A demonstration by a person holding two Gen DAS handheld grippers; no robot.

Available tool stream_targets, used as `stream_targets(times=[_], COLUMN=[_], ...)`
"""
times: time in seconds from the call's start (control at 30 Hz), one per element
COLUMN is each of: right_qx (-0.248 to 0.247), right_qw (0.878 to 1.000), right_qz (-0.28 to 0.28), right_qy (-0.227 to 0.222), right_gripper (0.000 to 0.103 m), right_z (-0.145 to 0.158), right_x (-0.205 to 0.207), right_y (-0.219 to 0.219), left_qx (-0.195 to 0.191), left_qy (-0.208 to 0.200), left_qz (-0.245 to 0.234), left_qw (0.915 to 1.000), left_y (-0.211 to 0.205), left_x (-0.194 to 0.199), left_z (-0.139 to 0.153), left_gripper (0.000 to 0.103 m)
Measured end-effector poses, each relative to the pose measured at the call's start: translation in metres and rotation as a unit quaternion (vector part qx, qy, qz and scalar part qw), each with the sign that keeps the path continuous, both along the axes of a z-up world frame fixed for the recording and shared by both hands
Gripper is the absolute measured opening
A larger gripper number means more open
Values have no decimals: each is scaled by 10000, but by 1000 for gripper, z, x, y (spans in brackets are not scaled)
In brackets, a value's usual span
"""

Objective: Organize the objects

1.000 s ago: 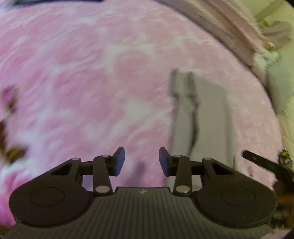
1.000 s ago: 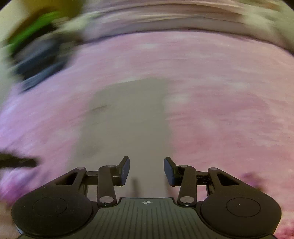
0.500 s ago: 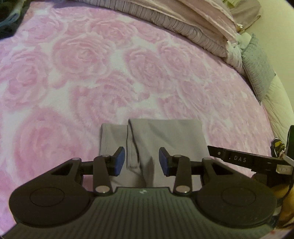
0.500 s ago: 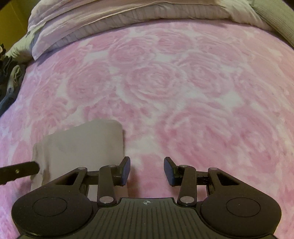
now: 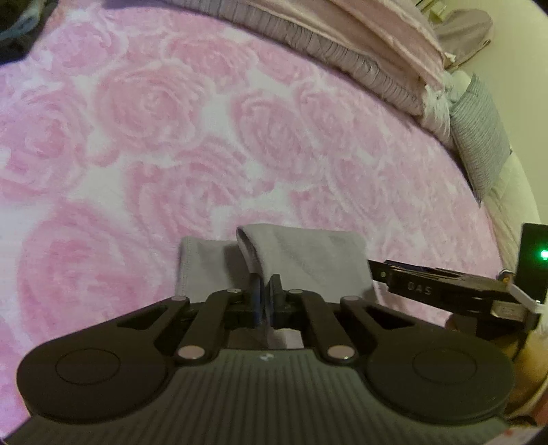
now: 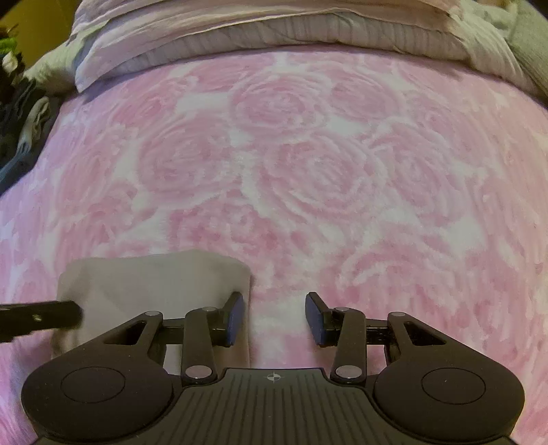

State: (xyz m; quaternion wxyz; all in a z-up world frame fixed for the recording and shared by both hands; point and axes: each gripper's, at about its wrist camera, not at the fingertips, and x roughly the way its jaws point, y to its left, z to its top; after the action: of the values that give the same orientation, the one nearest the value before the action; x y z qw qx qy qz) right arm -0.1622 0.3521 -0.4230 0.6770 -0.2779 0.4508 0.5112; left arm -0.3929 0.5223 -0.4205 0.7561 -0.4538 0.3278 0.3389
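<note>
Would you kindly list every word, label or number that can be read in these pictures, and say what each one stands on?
"DAS": embossed on the side of the right claw's finger, seen from the left wrist view.
No other readable text: the white label farther back on that claw is too small and blurred.

Bedroom in a home, bed covered by a plush pink-and-white rose-patterned blanket (image 6: 308, 178), pale pink striped pillows (image 6: 274, 30) stacked along its head, grey ribbed cushion (image 5: 479, 143) at one side, plain cream wall (image 5: 513, 85) behind.
</note>
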Motion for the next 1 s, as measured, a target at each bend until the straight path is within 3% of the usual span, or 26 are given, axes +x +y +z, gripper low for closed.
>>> stream_targets(times=[0.3,0.5,0.73,0.87,1.0], right_qx=[59,-35,28,134,90], right_qw=[9974,9956,9959,9967,9986], right_qz=[700,876,840,738,506], right_qy=[-188,-317,-344,-302,132], right_gripper=[38,38,38,38,38], right_z=[3,-6,2,14,22], right_x=[-31,-38,-36,-32,-23], right_y=[23,27,22,4,-40], left_qx=[-25,-130,-147,-198,-449], left_qy=[297,428,379,375,356], left_qz=[172,243,450,470,367], left_qw=[9994,9987,9982,9980,9977], left_y=[11,13,5,-19,-66], left_x=[-22,-26,-33,-46,-58], left_z=[-6,-27,-17,-1,8], left_gripper=[2,6,15,15,15])
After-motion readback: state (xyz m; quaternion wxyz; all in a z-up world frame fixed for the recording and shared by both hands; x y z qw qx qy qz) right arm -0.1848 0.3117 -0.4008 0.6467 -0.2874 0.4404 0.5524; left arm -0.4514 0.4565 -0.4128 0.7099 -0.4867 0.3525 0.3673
